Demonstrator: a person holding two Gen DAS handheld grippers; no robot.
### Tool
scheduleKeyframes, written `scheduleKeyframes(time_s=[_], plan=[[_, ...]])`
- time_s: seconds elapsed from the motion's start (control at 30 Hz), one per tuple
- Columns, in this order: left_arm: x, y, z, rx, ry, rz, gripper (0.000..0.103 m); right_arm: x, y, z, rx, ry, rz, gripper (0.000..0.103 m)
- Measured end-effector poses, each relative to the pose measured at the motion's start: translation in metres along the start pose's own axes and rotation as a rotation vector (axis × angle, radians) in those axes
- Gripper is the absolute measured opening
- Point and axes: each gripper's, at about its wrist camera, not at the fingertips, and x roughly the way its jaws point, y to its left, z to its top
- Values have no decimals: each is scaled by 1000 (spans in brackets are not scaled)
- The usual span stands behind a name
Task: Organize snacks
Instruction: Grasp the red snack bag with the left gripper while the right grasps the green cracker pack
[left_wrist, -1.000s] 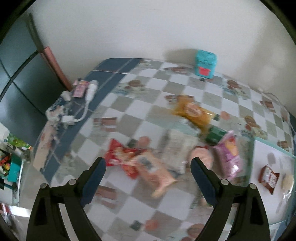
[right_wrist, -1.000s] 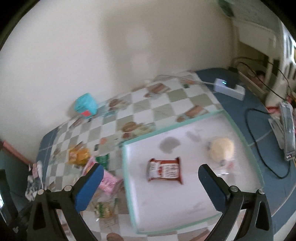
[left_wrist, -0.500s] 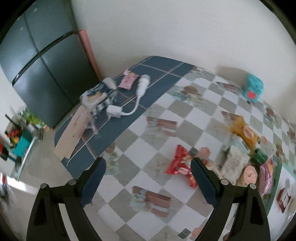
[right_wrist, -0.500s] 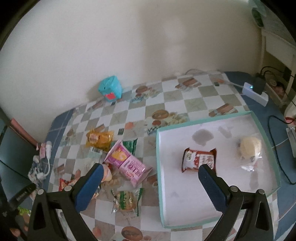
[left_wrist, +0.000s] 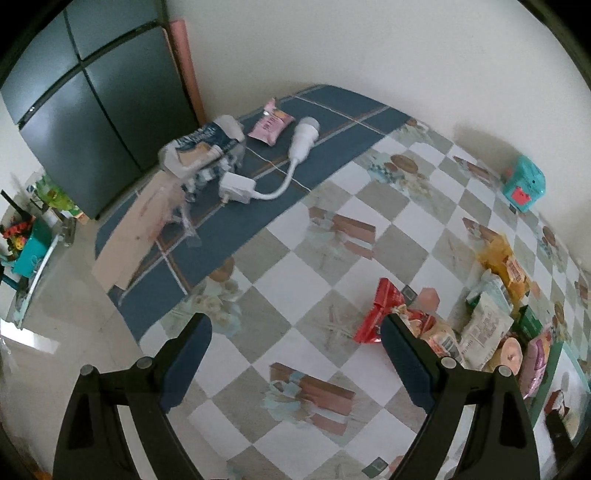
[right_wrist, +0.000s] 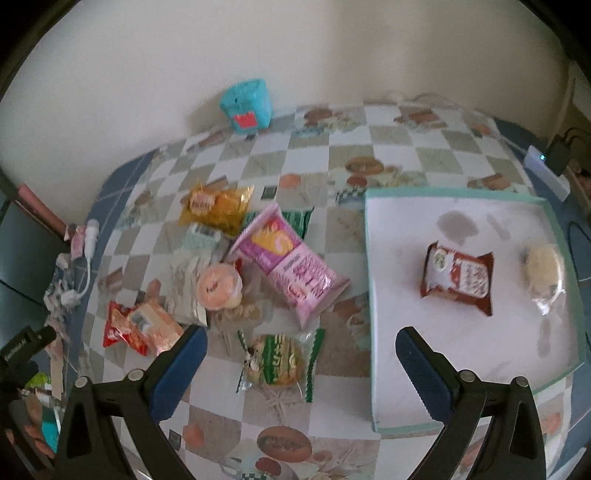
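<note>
Tools: right tool (right_wrist: 301, 363) and left tool (left_wrist: 295, 347) both spread wide, nothing between the fingers.
Right tool shift: a second ago it looked down on the tray with the brown packet between its fingers; now it has swung left, and the green-striped biscuit (right_wrist: 275, 360) sits right between the fingers, low in view.
Left tool shift: has panned away from the snack pile toward the blue end of the counter (left_wrist: 321, 236); the pile now sits at its right edge, red packet (left_wrist: 380, 314) just beside the right finger.
Tray: tray (right_wrist: 465, 194) on the right holds brown packet (right_wrist: 458, 278) and a clear-wrapped bun (right_wrist: 545, 271), apart from each other, most of the floor bare.
Pile: pink pack (right_wrist: 291, 264), yellow pack (right_wrist: 216, 205), round peach cake (right_wrist: 219, 286), red packet and a few more, overlapping, left of the tray on the counter.
Strays: small pink packet (left_wrist: 271, 122) and white charger (left_wrist: 236, 186) at the far blue end, well apart from the pile.
Read: two snacks sorted, most still out. Right tool looks lined up for the biscuit next; it is a flat, crinkly wrapper, so expect slip unless the fingers get low. The left tool's aim could be the stray pink packet; cannot tell.
</note>
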Motion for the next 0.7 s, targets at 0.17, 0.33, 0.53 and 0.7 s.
scheduleKeyframes(time_s=[0.17, 0.33, 0.53, 0.7], plan=[[27, -14, -6, -6, 95, -68, 93, 24, 2, -9, -1, 81, -5, 103], [58, -20, -10, -74, 170, -90, 93, 40, 2, -14, 7, 137, 0, 103], [79, -11, -9, -187, 186, -161, 93, 50, 5, -15, 2, 163, -8, 103], [87, -18, -7, -195, 183, -228, 93, 59, 11, -18, -17, 185, -7, 103]])
